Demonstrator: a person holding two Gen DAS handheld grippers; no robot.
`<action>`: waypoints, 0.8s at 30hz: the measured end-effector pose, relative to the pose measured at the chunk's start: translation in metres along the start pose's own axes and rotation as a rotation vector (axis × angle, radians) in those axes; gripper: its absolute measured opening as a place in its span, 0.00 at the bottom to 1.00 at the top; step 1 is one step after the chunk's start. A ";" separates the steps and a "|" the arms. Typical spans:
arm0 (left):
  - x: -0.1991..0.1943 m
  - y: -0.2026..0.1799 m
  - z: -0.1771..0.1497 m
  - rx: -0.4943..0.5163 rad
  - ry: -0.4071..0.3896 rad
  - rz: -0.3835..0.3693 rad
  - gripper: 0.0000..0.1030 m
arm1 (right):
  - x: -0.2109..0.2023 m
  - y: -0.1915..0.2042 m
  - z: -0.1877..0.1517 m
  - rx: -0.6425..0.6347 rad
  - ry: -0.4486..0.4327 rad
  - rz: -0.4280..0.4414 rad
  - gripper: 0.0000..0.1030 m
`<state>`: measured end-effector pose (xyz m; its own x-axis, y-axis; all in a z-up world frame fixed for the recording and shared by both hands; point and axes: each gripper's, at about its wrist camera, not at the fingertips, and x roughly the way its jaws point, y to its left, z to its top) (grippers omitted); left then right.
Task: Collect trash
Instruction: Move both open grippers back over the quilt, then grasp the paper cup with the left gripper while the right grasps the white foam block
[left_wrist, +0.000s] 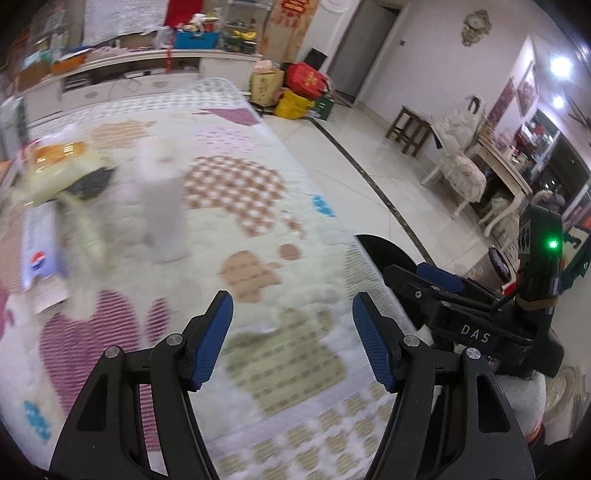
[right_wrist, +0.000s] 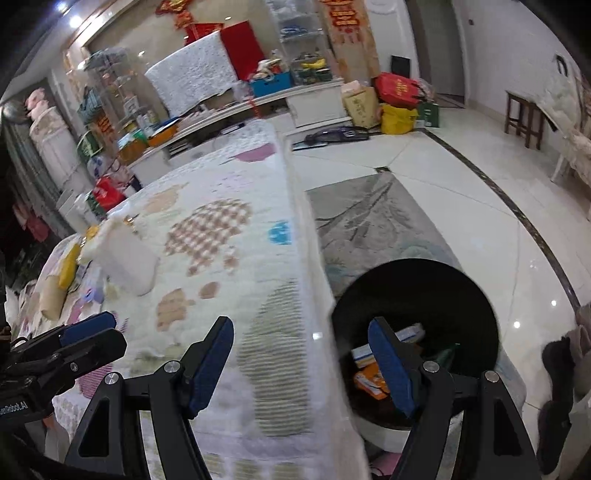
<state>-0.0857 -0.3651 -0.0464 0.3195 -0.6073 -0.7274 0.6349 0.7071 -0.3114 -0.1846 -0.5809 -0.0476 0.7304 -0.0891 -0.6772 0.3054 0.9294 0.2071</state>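
My left gripper (left_wrist: 291, 332) is open over a patterned quilt (left_wrist: 236, 192), with nothing between its blue pads. Ahead of it on the quilt lie a blurred white crumpled item (left_wrist: 162, 206), a yellow-orange snack bag (left_wrist: 59, 162) and a flat Pepsi-printed wrapper (left_wrist: 40, 254). My right gripper (right_wrist: 301, 358) is open and empty at the quilt's edge, one finger over the quilt, the other above a black bin (right_wrist: 461, 280). The bin holds boxes, an orange packet (right_wrist: 369, 384) and a green bottle. The white item (right_wrist: 125, 258) shows at the left in the right wrist view.
The bin stands on a grey rug (right_wrist: 369, 214) beside the quilted surface, on glossy white tiles (right_wrist: 480, 192). Bags and boxes (right_wrist: 395, 99) pile up by the far wall, near a long low cabinet (right_wrist: 314, 99). A wooden stool (left_wrist: 410, 129) and a table stand at the right.
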 end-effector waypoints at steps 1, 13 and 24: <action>-0.004 0.006 -0.001 -0.005 -0.003 0.009 0.64 | 0.002 0.007 0.000 -0.010 0.003 0.011 0.71; -0.076 0.113 -0.030 -0.112 -0.073 0.184 0.64 | 0.027 0.094 0.008 -0.133 0.043 0.126 0.74; -0.144 0.249 -0.040 -0.351 -0.152 0.333 0.65 | 0.050 0.156 0.018 -0.221 0.071 0.177 0.77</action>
<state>-0.0013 -0.0872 -0.0435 0.5797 -0.3553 -0.7333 0.2147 0.9347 -0.2831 -0.0896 -0.4469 -0.0365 0.7138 0.0991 -0.6933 0.0310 0.9845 0.1727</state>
